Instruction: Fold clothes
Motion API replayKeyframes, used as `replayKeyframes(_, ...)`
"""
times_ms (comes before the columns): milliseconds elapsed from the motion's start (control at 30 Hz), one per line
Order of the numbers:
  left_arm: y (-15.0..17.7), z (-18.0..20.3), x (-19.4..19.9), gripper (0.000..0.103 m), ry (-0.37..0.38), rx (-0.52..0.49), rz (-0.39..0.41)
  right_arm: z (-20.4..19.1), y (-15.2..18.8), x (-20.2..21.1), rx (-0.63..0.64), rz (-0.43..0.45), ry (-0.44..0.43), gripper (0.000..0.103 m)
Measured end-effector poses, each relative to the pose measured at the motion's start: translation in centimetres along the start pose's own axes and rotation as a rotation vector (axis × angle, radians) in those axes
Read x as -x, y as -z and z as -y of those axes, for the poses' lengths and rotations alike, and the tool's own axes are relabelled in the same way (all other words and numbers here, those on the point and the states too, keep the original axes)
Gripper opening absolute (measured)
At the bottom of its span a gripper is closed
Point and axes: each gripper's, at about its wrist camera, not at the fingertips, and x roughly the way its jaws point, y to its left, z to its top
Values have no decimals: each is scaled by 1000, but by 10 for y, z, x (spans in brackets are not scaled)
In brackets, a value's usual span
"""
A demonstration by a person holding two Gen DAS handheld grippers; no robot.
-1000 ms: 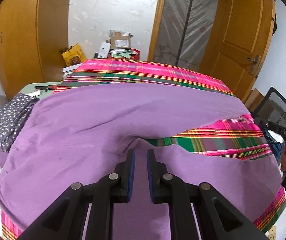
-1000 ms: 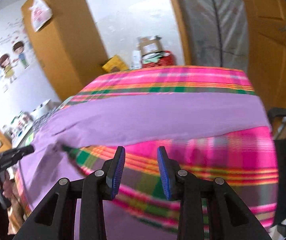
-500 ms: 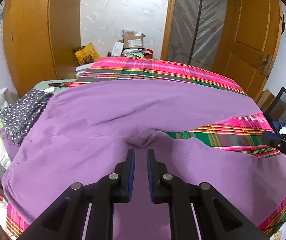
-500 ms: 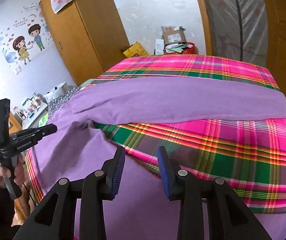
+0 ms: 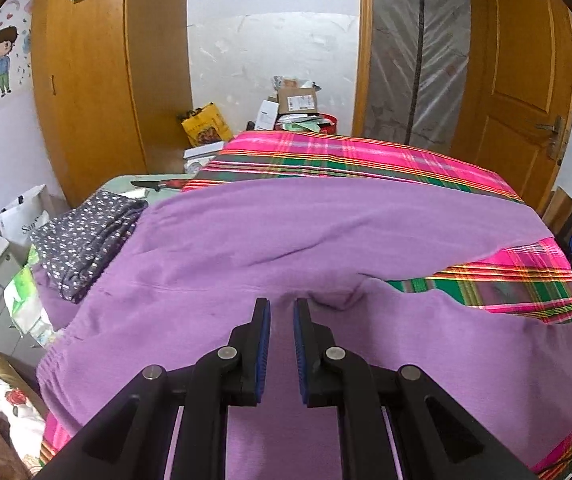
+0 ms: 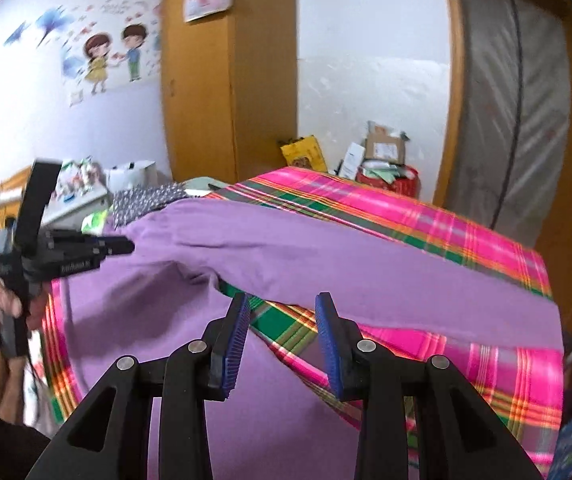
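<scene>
White walls — one with cartoon wall stickers (image 6: 114,54) of two children — meet a tall wooden wardrobe (image 5: 86,80). A wooden door (image 5: 525,72) stands open beside a plastic-covered doorway (image 5: 417,60). Cardboard boxes (image 5: 293,104) pile beyond the plaid-covered bed (image 5: 345,156).

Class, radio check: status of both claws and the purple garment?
Left claw nearly closed, empty. Right claw open, empty. Purple trousers spread flat on plaid bedcover, unfolded. Dotted garment beside waistband.
</scene>
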Motion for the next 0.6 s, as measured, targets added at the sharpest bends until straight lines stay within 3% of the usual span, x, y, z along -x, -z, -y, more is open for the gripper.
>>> replayKeyframes(467, 9, -15, -2, 11, -10, -22, 14, -21, 11, -28, -21, -127, -98, 38)
replayKeyframes(600, 14, -23, -5, 11, 65, -1, -12, -22, 14, -33, -79, -164, -144, 38)
